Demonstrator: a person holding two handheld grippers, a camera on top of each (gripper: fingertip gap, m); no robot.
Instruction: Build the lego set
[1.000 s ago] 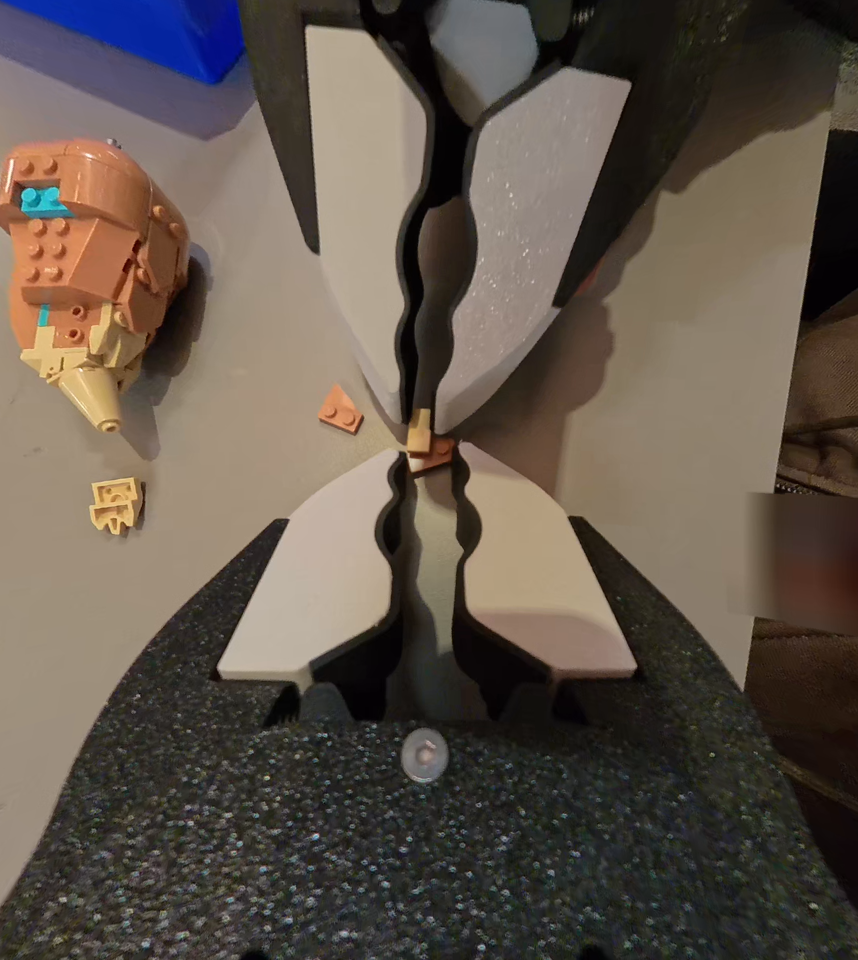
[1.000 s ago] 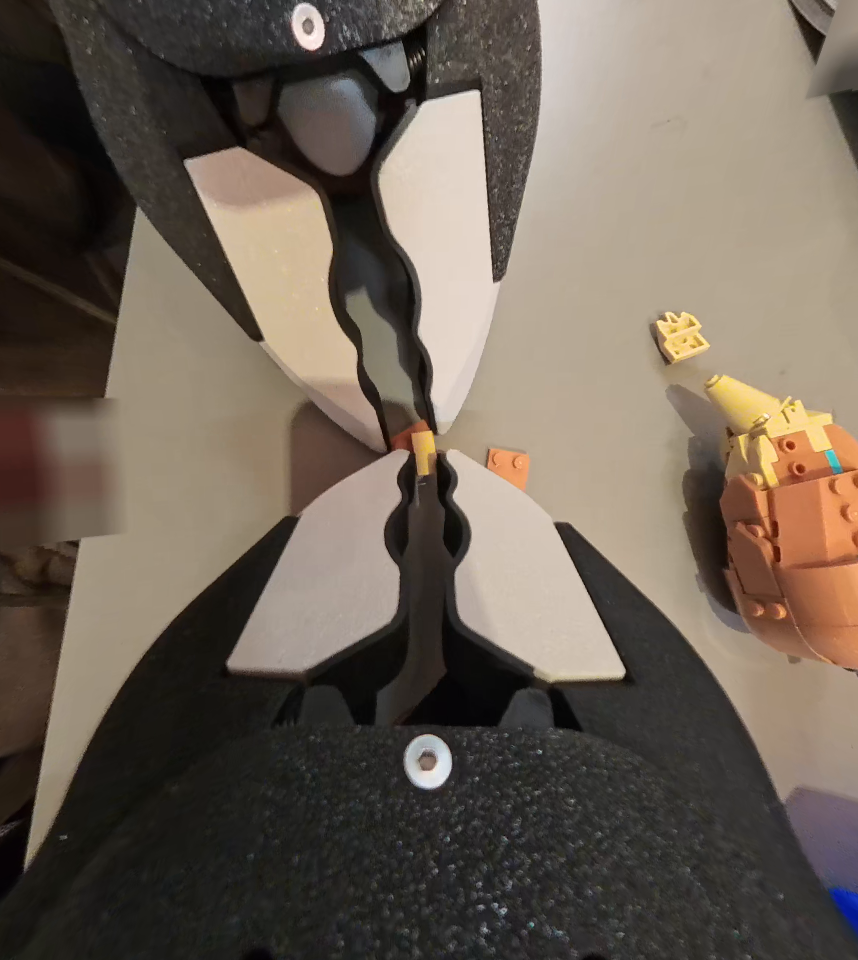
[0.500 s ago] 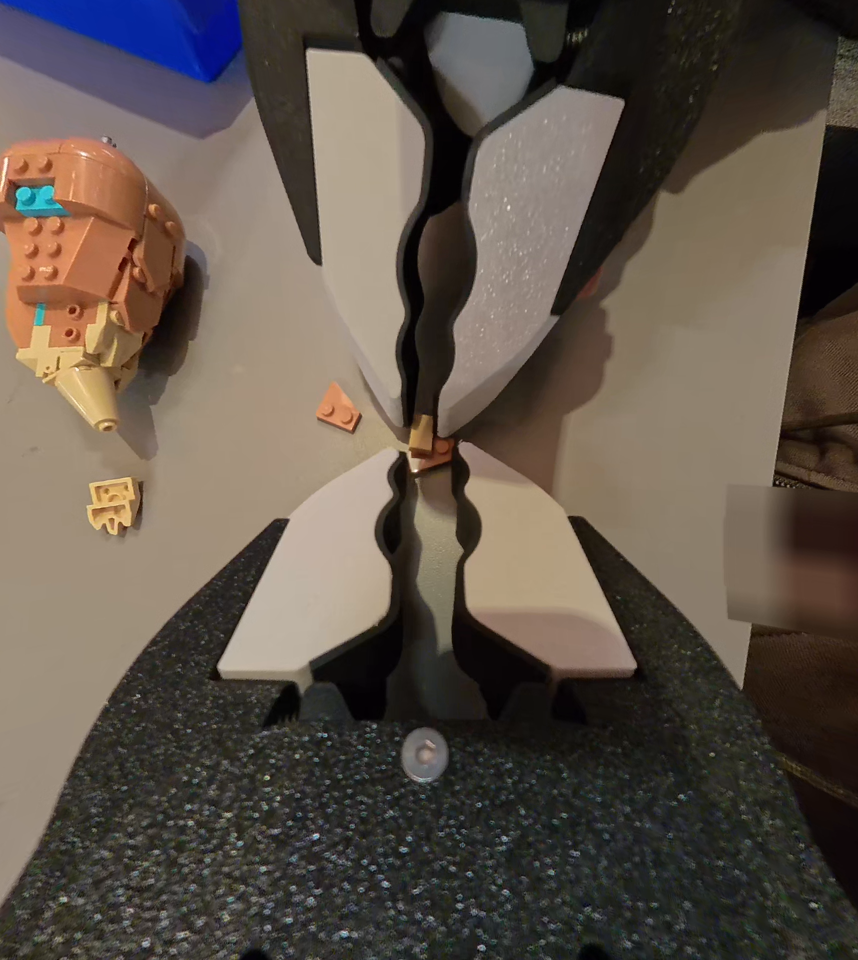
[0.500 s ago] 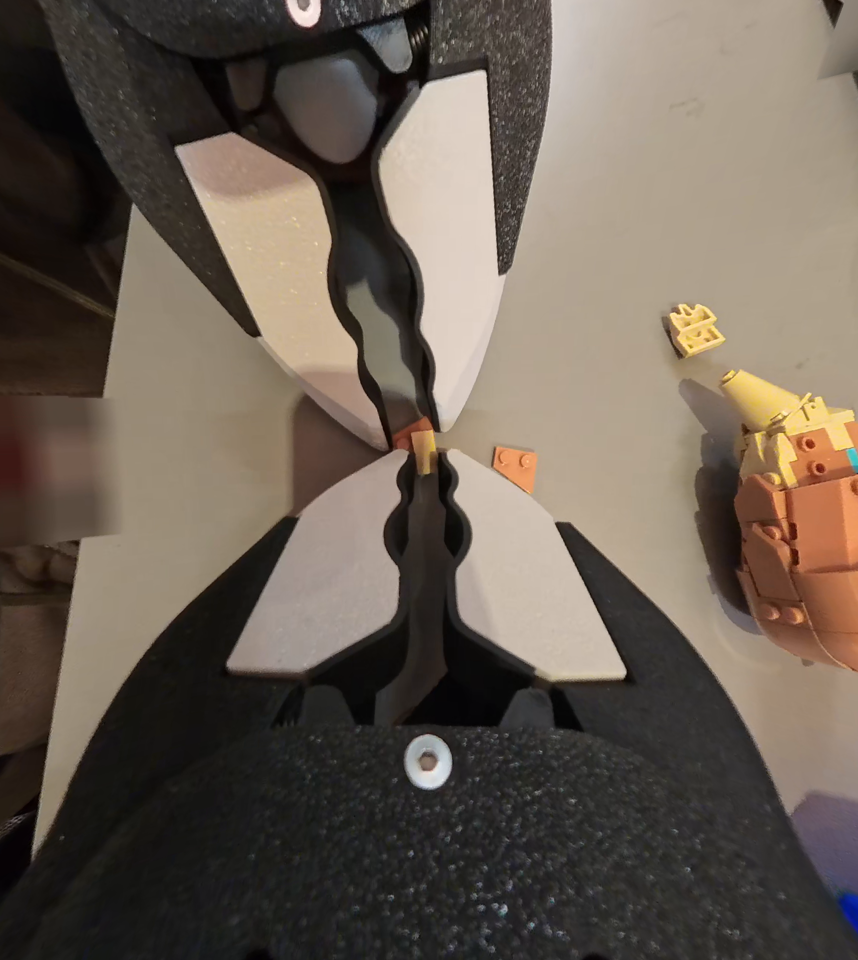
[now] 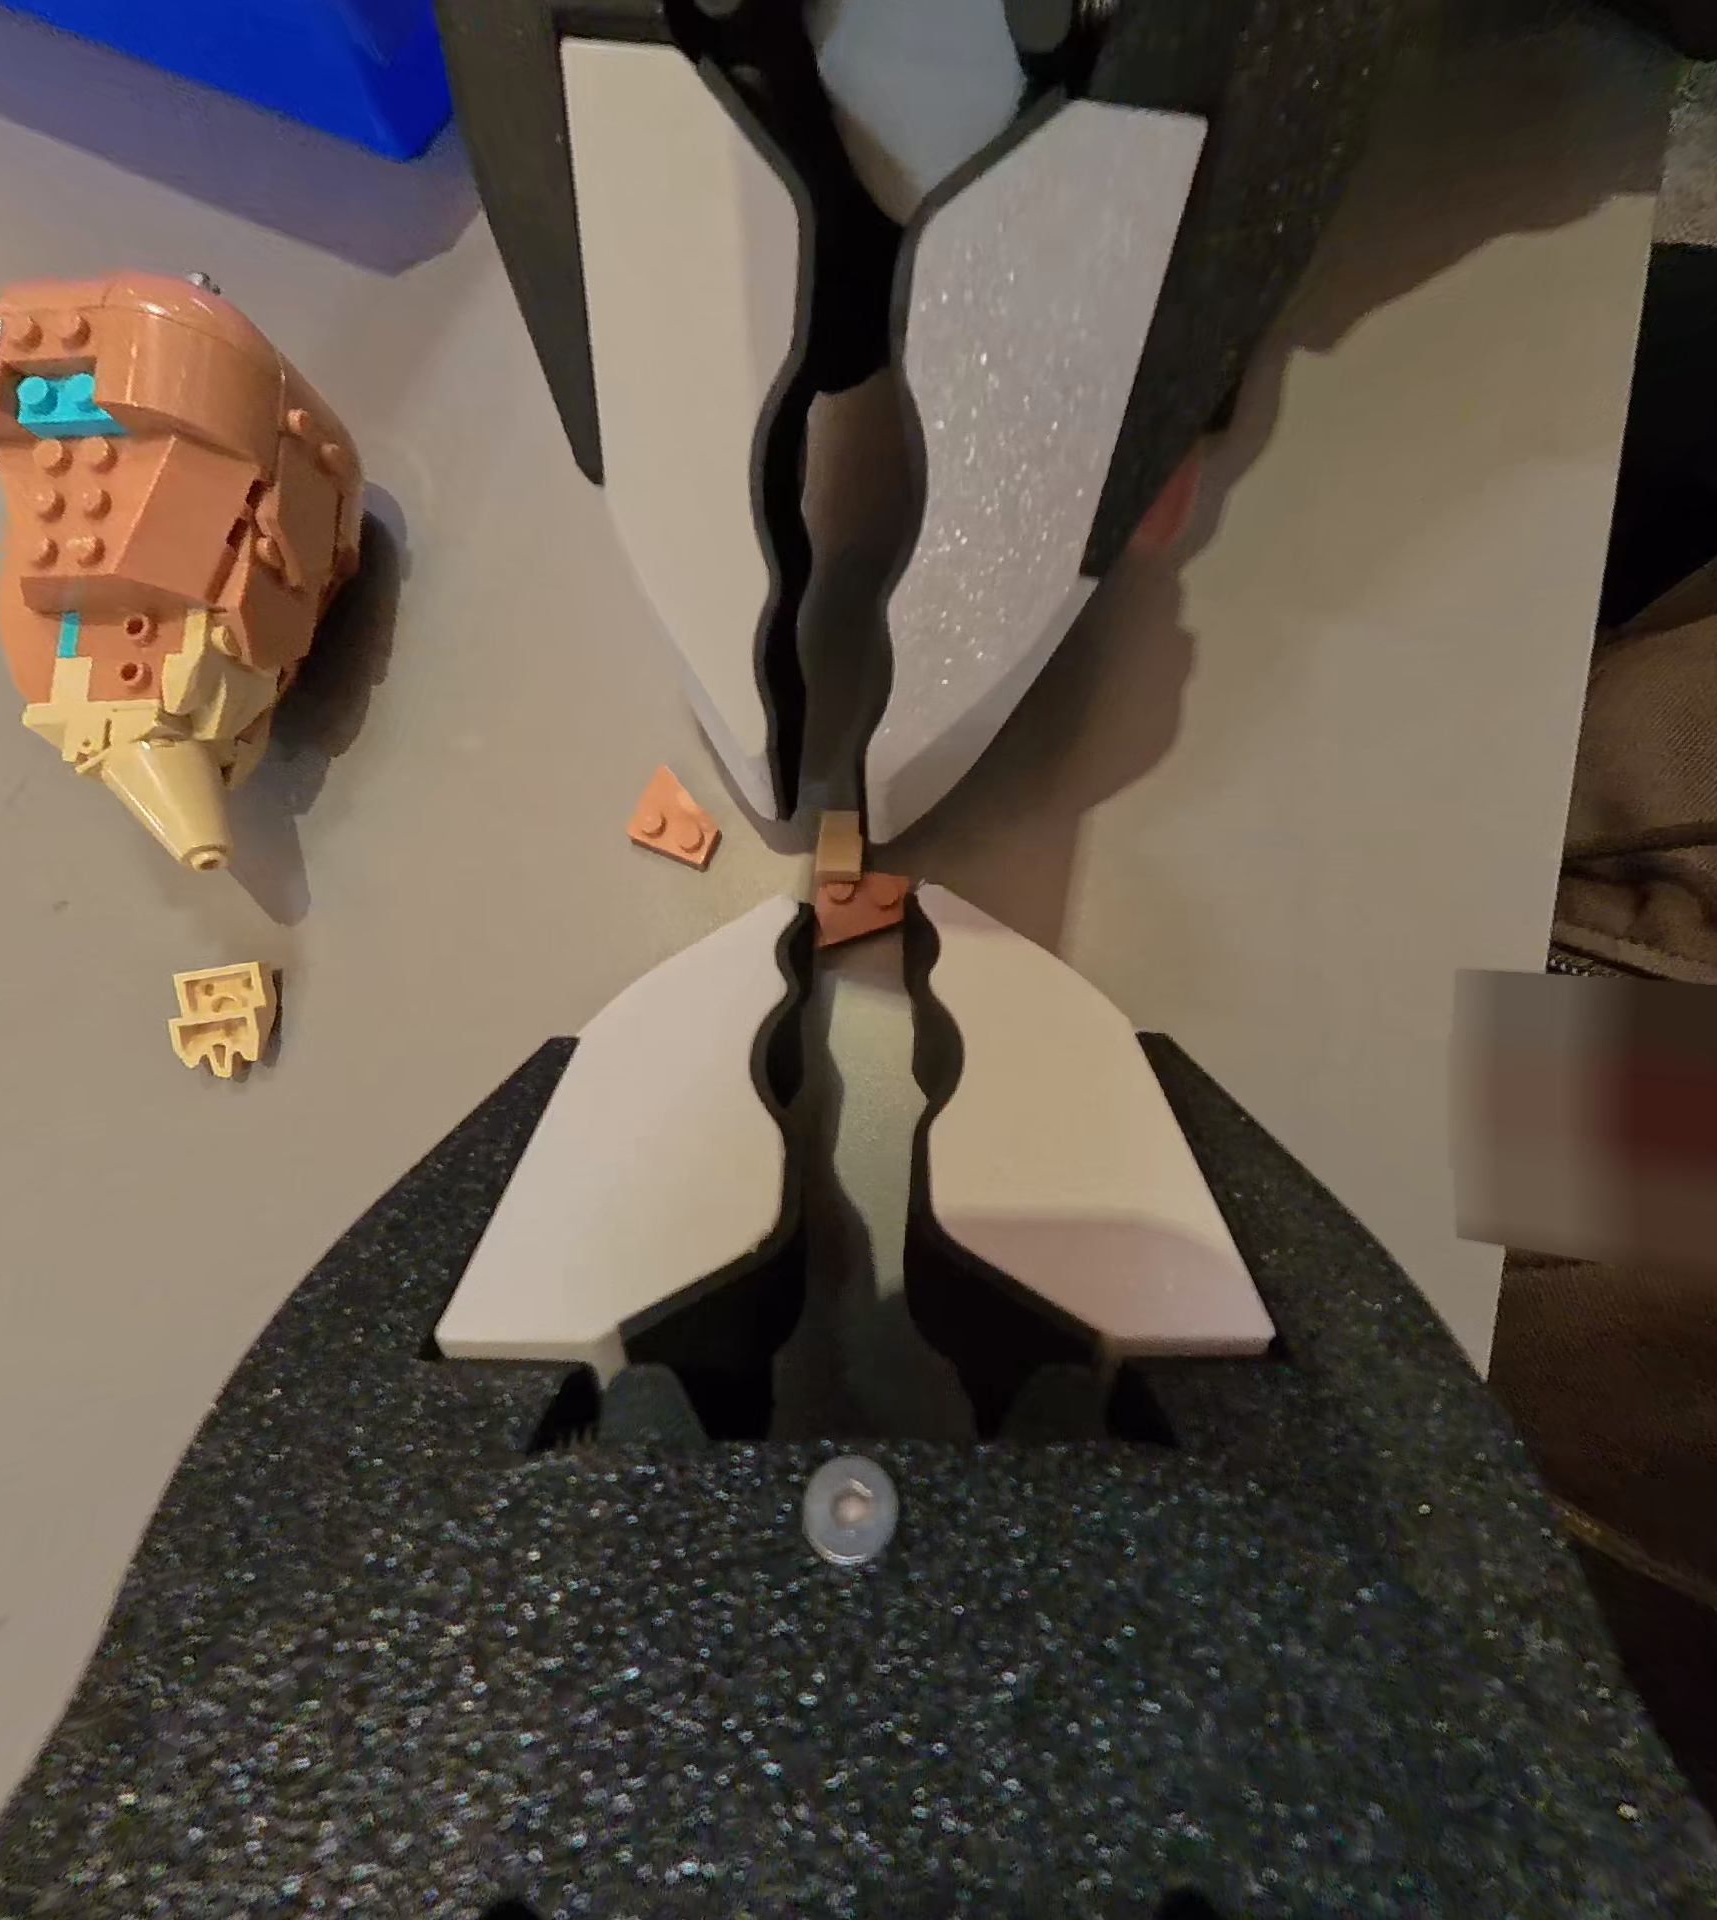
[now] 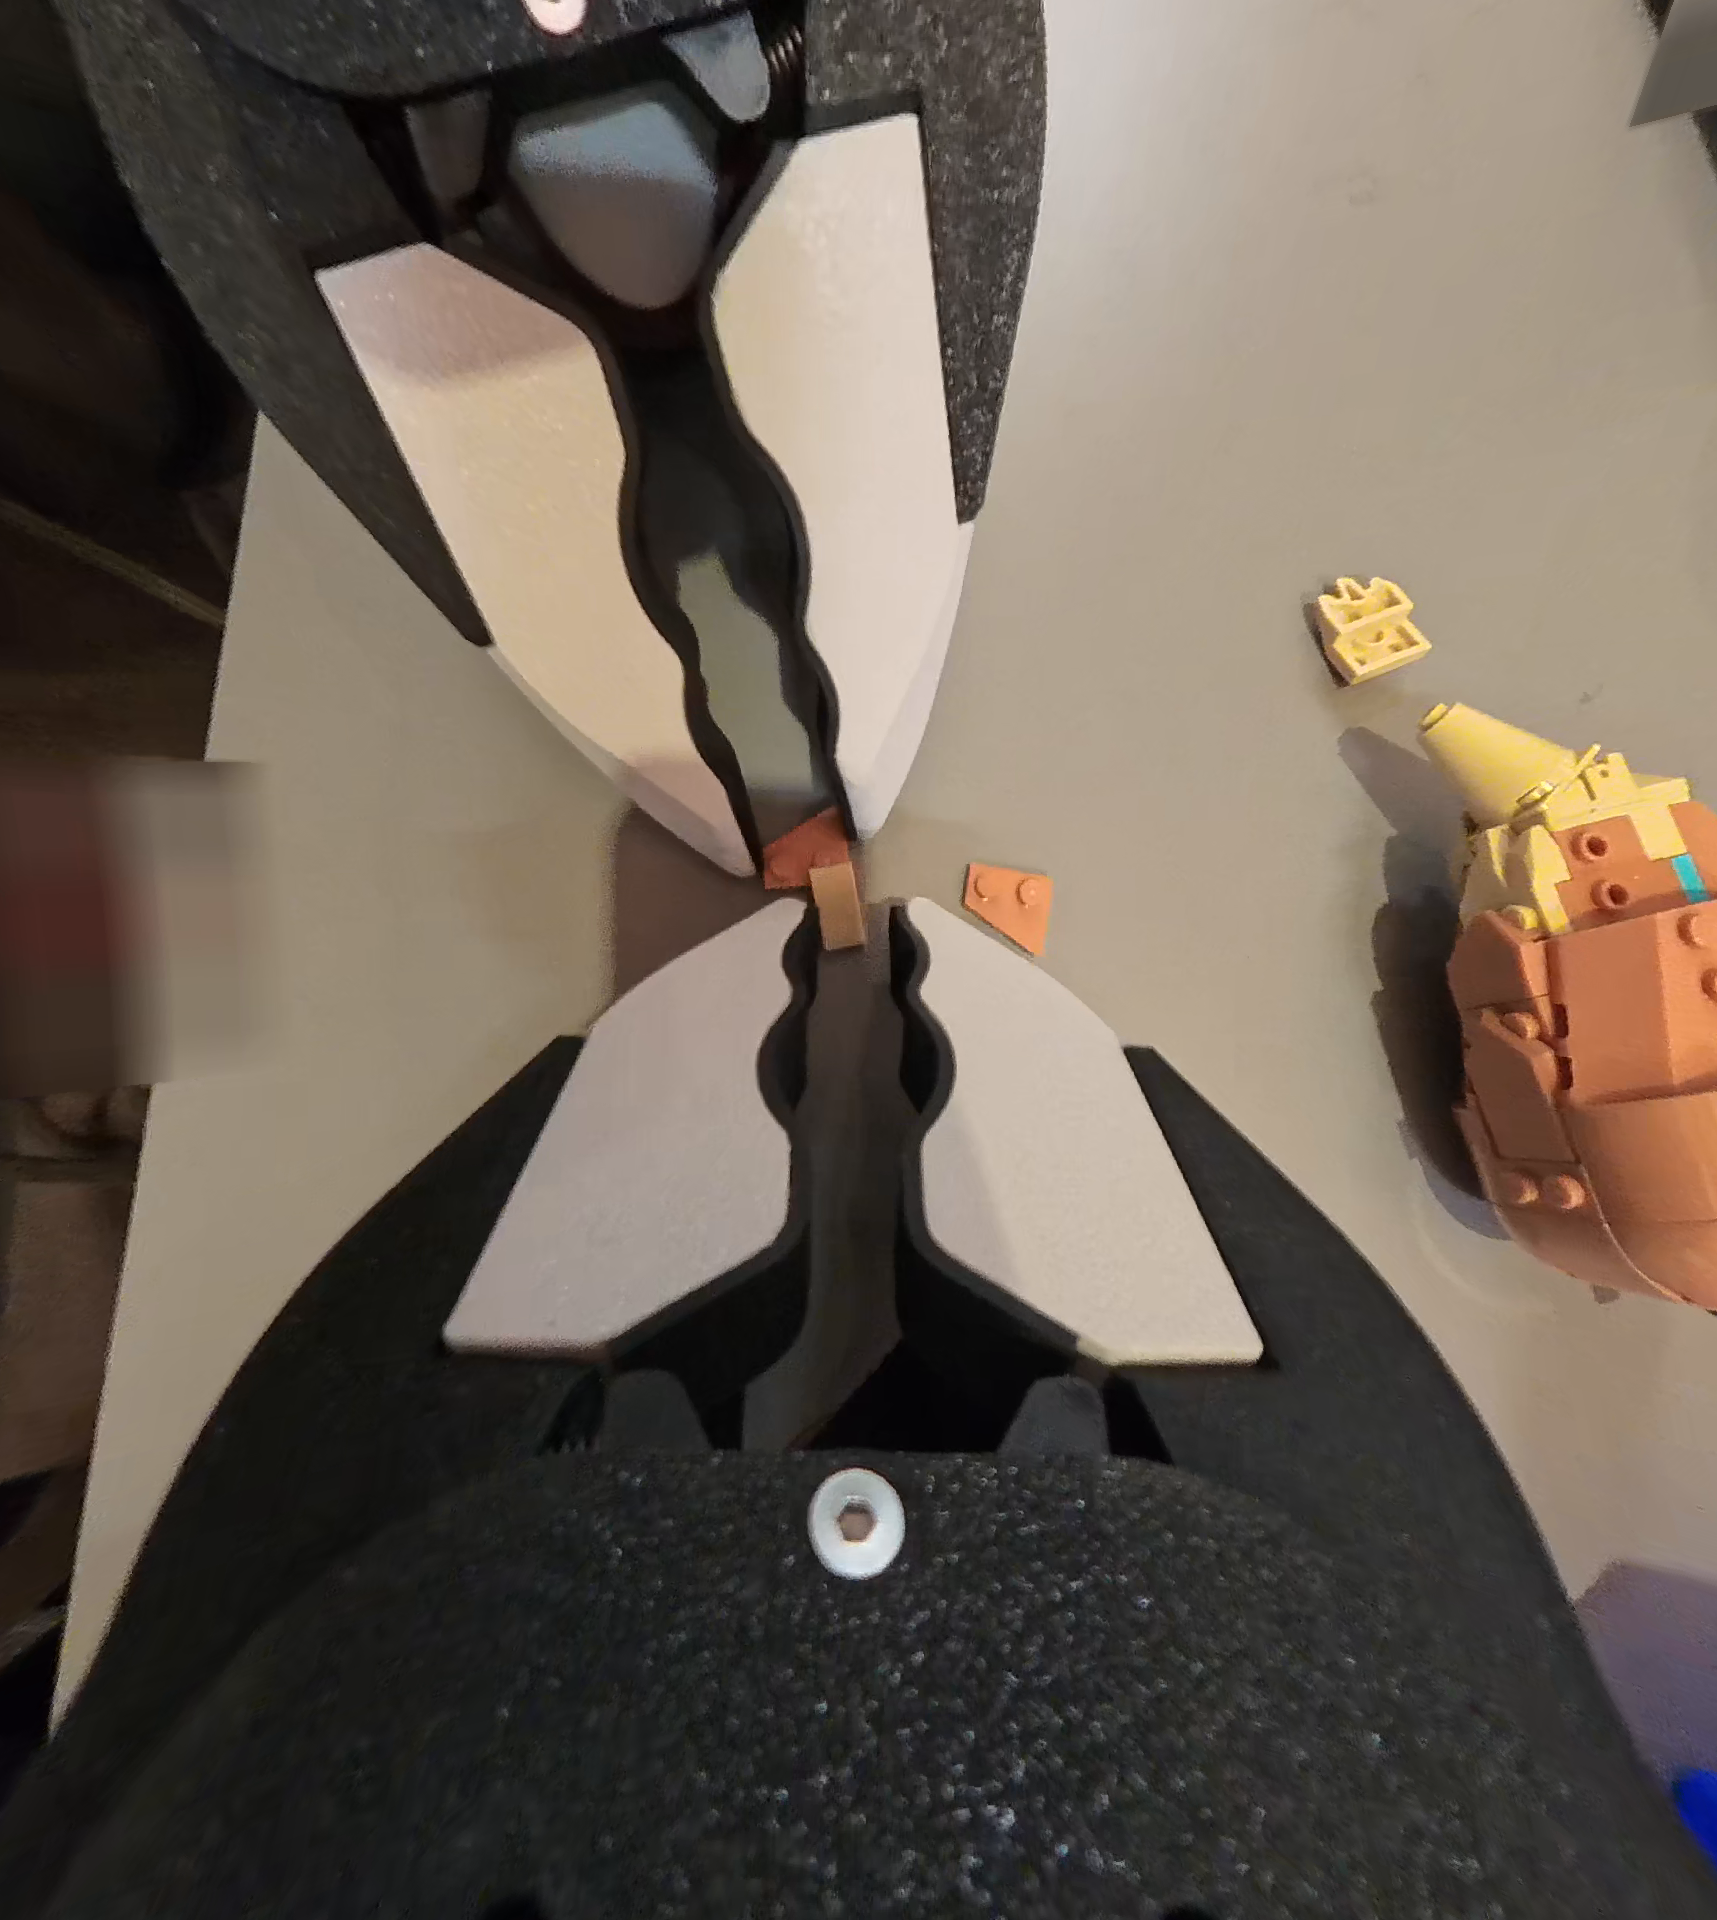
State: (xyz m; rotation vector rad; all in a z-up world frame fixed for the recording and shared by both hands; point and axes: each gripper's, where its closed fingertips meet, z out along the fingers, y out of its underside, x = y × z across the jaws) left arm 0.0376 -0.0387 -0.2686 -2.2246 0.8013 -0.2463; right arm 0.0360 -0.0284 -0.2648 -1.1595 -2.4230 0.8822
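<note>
tip to tip above the grey table [image 5: 1301, 727], your left gripper [image 5: 856, 914] pinches the brown wedge plate [image 5: 859, 906] while your right gripper [image 6: 841, 916] clamps the tan tile [image 6: 838, 906]; both pieces look tiny, stiff, slippery, so grip their edges.

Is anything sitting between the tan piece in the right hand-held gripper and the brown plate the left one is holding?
Nothing visible. The tan piece in the right hand-held gripper already meets the brown plate held by the left hand-held gripper, tip to tip. The spare brown plate lies on the table off to the side.
</note>
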